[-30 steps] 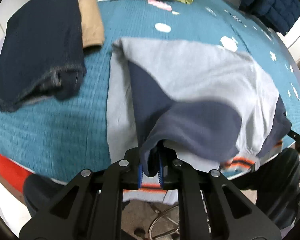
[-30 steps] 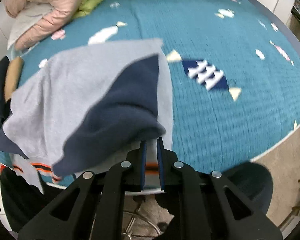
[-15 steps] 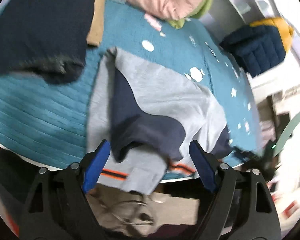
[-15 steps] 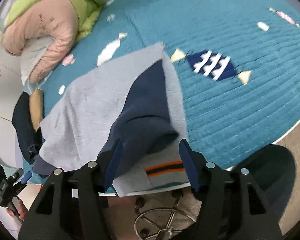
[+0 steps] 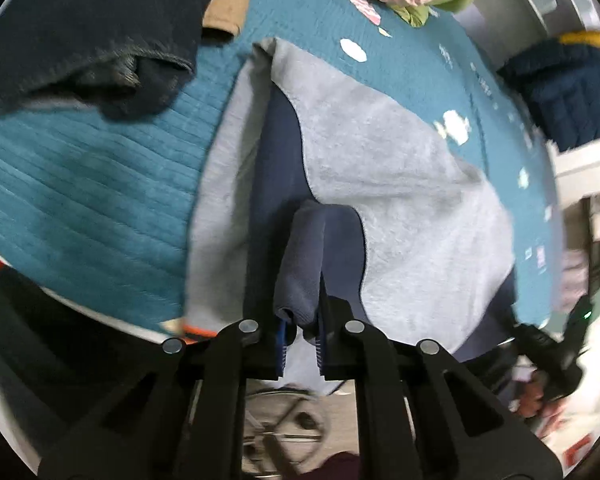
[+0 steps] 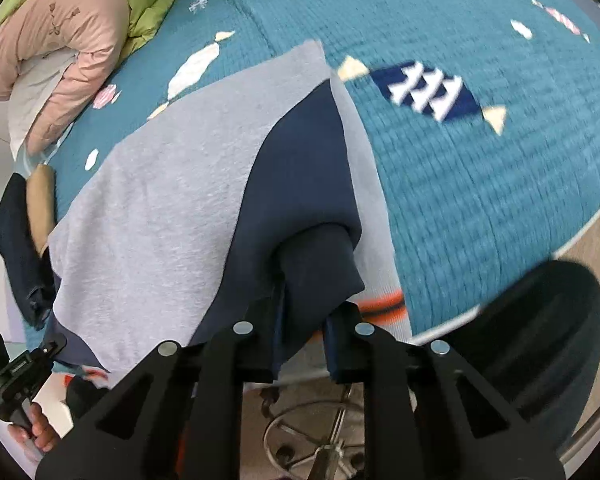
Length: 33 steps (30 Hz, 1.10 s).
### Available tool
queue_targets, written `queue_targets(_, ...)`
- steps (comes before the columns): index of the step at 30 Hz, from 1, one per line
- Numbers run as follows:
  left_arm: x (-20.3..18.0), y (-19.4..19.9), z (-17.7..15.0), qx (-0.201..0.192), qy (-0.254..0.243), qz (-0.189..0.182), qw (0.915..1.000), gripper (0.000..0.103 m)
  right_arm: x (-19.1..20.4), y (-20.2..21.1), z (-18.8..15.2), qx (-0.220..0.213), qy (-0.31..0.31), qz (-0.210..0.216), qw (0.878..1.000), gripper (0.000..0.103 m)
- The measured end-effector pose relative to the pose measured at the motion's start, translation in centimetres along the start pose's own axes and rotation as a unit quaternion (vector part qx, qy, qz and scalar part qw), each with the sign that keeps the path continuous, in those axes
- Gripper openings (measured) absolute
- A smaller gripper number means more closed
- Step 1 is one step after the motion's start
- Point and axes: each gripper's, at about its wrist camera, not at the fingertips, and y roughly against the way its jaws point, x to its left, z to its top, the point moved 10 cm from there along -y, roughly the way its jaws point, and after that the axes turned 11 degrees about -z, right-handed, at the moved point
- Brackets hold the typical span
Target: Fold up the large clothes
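Nearest to you, your left tool had its two blue-padded fingers drawn narrow around a bunched navy sleeve cuff of the grey and navy sweatshirt, the cloth filling the gap between the pads. Your right tool stood likewise, its fingers closed in on the other navy sleeve end, which hid the inner faces of the pads. Below both tools, off the edge, a chair's metal star base showed on the floor, and a dark rounded chair seat sat at the right of the right view. The sweatshirt lay spread on the teal quilted surface, its orange-striped hem hanging over the near edge and both sleeves folded in over the grey body. Just left of the sweatshirt in the left view, a dark navy folded garment and a tan folded piece lay beside it, apart from it by a strip of quilt. To the right in the right view, the quilt's navy and white patch lay near the sweatshirt's edge. Farther back, a pink and green padded jacket was heaped at the far edge, and a navy quilted jacket with a yellow part rested off to the far right of the left view.
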Motion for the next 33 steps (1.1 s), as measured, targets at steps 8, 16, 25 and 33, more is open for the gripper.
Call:
queue_targets(8, -1.3, -0.6, 0.6, 0.028, -0.080, 0.050, 0.9951, 0.053, -1.0, 0.1, 0.9, -0.003, 0.006, -0.018, 1.000, 0.035)
queue_targets(16, -0.5, 0.1, 7.7, -0.013, -0.053, 0.036, 0.9978, 0.064, -2.4, 3.3, 7.9, -0.072, -0.004, -0.032, 0.997, 0.072)
queue_targets(25, 0.2, -4.2, 13.8, -0.016, -0.009, 0.008, 0.9998, 0.054, 2.1, -1.3, 14.2, -0.045, 0.050, -0.023, 0.997, 0.072)
queue_targets(33, 1.2, -4.4, 16.2, -0.049, -0.040, 0.056, 0.9965, 0.009, 2.9, -3.2, 16.2, -0.042, 0.043, -0.055, 0.997, 0.008)
